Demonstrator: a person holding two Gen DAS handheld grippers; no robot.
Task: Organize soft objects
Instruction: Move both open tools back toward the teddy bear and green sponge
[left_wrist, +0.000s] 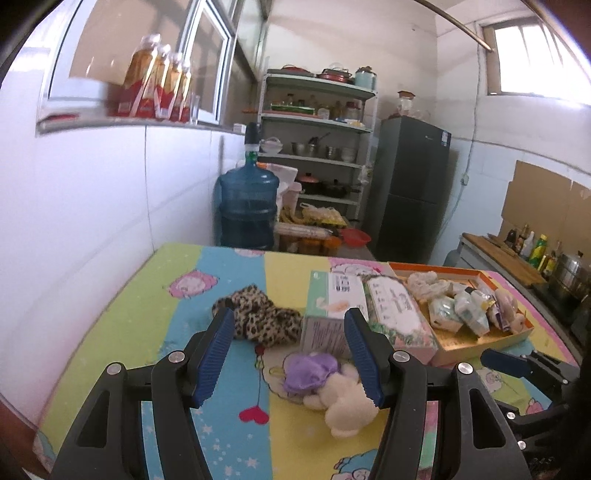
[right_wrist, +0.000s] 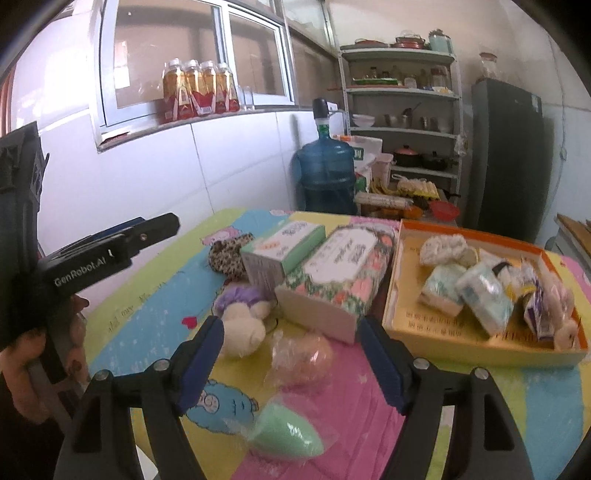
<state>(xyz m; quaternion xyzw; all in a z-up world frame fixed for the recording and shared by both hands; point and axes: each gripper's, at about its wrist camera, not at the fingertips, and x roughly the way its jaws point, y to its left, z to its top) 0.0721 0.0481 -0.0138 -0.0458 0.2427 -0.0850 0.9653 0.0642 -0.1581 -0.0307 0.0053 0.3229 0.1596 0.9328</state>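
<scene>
My left gripper (left_wrist: 289, 314) is open above the colourful mat, with nothing between its pads. Just beyond it lie a purple soft puff (left_wrist: 310, 371) and a white plush toy (left_wrist: 347, 402). A leopard-print fabric piece (left_wrist: 258, 317) is farther back. My right gripper (right_wrist: 291, 325) is open too and holds nothing. Ahead of it sits a wrapped peach sponge (right_wrist: 301, 356), and a wrapped green sponge (right_wrist: 288, 435) lies nearer, low between its fingers. The orange tray (right_wrist: 476, 349) at right holds several soft packets and plush pieces.
A green tissue box (right_wrist: 284, 251) and a floral tissue pack (right_wrist: 340, 273) stand mid-table beside the tray. A person's hand holds the left gripper (right_wrist: 162, 225) at the left edge. A water jug (right_wrist: 325, 173), shelves and a fridge stand behind the table.
</scene>
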